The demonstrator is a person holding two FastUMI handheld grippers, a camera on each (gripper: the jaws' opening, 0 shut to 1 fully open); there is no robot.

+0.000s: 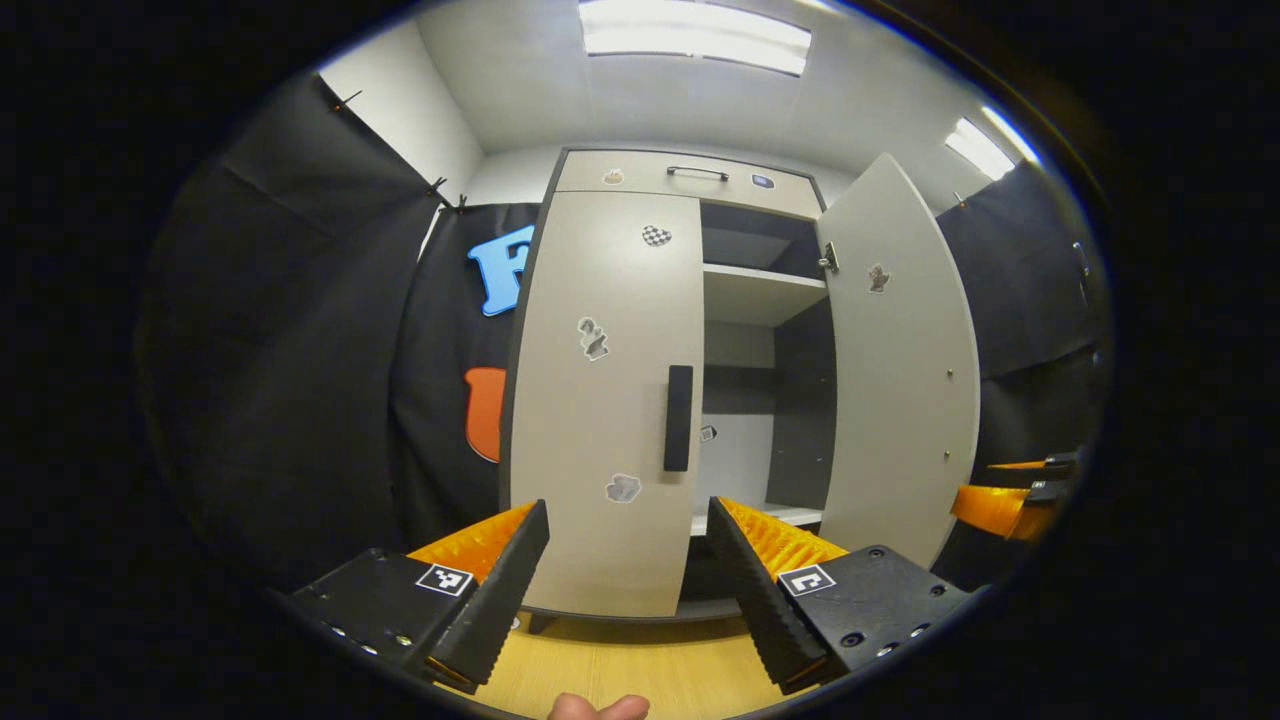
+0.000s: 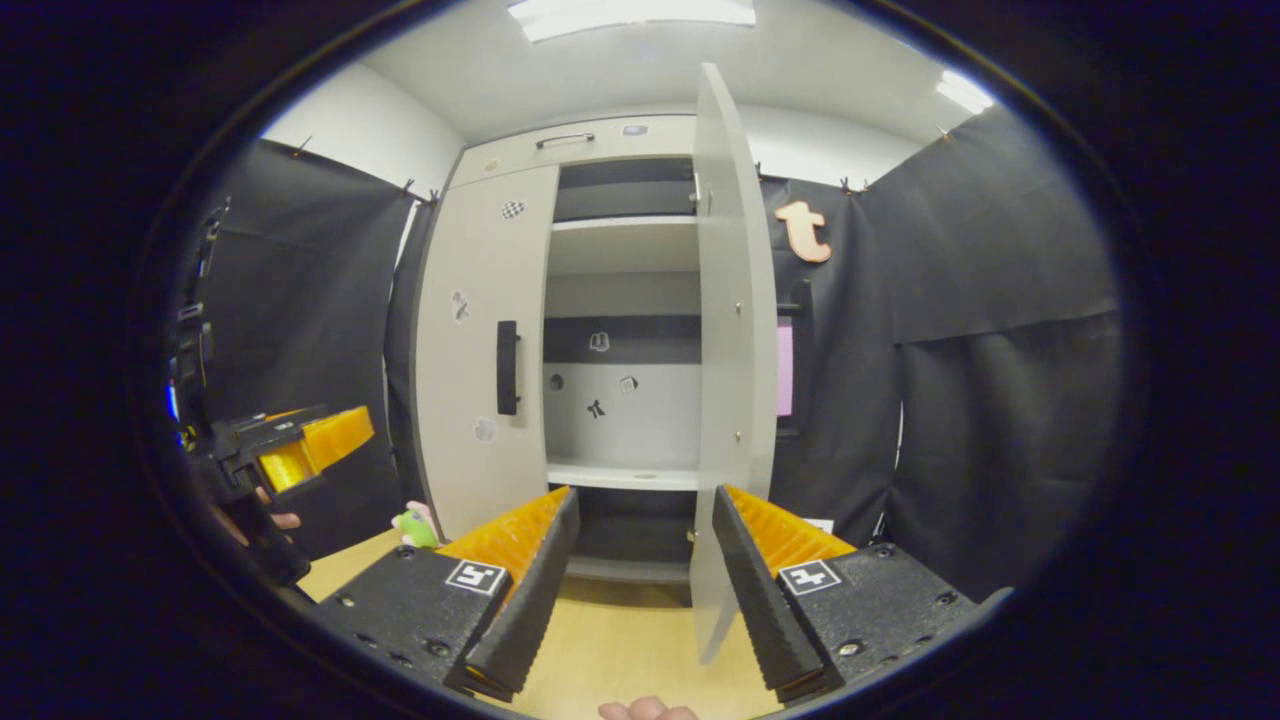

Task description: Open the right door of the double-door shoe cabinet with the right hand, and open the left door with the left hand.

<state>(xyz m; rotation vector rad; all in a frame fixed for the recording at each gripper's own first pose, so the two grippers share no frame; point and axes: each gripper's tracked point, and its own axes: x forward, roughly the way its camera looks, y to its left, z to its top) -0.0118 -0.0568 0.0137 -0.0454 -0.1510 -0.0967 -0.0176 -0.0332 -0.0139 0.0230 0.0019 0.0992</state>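
While the left door waits shut, near to far:

Left gripper: the left gripper (image 1: pixel 628 570) has its jaws apart and grips nothing; it is aimed at the cabinet's left door, short of its handle.

Right gripper: the right gripper (image 2: pixel 640 575) also has its jaws spread with nothing between them, facing the open bay of the cabinet, with the edge of the right door standing just beyond its fingers.

Floor: pale wood floor (image 1: pixel 640 670) runs from under both grippers to the foot of the cabinet.

Left door: the left door (image 1: pixel 600 400) lies flush against the shoe cabinet (image 1: pixel 690 175); its dark upright handle (image 1: pixel 678 418) sits on the edge beside the open bay.

Right door: the right door (image 1: pixel 900 360) is swung well out from the cabinet, baring the shelves (image 1: pixel 760 285).

Step in hand: by my reading, the right half is done and the left door is next.

Doing it well: bring the left gripper straight onto the handle's middle, close both fingers across the bar, then pull along the hinge's arc, not straight back, so the grip does not slip.

Far: black cloth wall (image 2: pixel 1000 300) hangs on either side of the cabinet.
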